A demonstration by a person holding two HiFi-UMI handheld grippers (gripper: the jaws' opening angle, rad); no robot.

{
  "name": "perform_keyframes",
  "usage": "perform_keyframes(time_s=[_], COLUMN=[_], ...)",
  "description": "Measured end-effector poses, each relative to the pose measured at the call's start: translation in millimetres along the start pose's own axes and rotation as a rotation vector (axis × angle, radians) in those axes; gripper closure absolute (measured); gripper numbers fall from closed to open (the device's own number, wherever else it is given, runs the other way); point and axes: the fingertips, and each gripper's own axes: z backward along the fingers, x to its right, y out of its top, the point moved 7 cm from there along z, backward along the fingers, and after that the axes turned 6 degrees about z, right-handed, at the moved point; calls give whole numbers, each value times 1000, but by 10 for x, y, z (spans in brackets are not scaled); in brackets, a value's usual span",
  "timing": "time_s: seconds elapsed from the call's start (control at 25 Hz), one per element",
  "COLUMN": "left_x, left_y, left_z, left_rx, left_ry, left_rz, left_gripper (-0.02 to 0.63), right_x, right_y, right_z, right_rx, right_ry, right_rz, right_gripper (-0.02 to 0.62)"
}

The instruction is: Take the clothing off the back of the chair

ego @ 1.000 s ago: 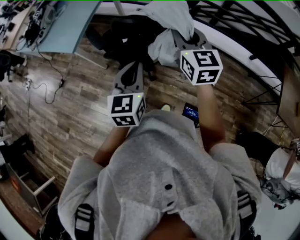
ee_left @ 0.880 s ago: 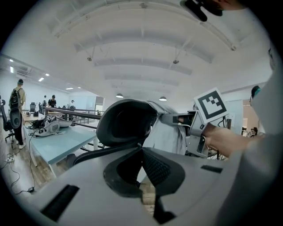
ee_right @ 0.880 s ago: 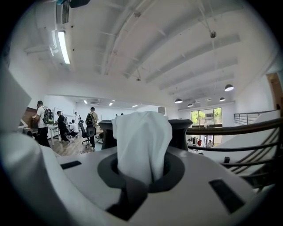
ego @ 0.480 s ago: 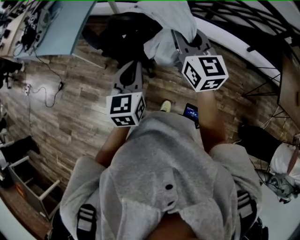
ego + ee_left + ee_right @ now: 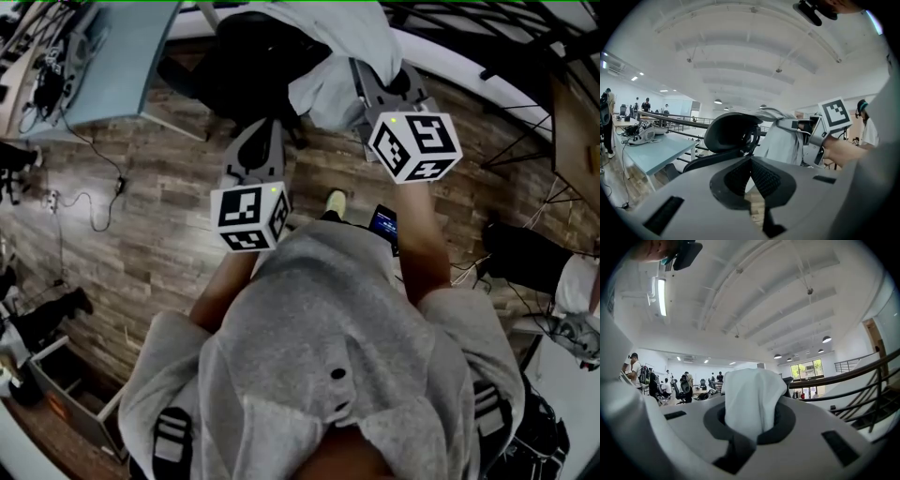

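A white garment [image 5: 328, 42] lies over the back of a black office chair [image 5: 248, 56] at the top of the head view. My right gripper [image 5: 370, 80] is shut on a fold of it, and the white cloth [image 5: 750, 397] bunches up between the jaws of that gripper [image 5: 751, 420]. My left gripper [image 5: 258, 155] hangs just short of the chair with its jaws closed on nothing. In the left gripper view the chair's headrest [image 5: 731, 133] is straight ahead of the left gripper [image 5: 751, 161], with the garment [image 5: 783, 140] and the right gripper [image 5: 801, 125] to its right.
A light blue desk [image 5: 122, 56] stands left of the chair, with cables [image 5: 94, 178] trailing over the wooden floor. A dark railing [image 5: 487, 37] curves behind the chair. A black bag [image 5: 525, 258] lies at the right. People [image 5: 684, 385] stand far off.
Both grippers have shifted across the floor, the right one a little rightward and up with the garment still in it. More of the chair now shows at the top.
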Motion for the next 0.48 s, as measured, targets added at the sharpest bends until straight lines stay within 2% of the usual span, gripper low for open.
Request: perform_keyframes(time_s=[0.48], left_x=[-7], left_y=[-128], left_z=[448], left_rx=[-16], left_ry=[-94], left_rz=[-20], left_gripper=[597], right_x=[-363], right_y=[35], right_z=[589], right_rx=[24], right_ry=[-120], right_rz=[-10], right_gripper=[535])
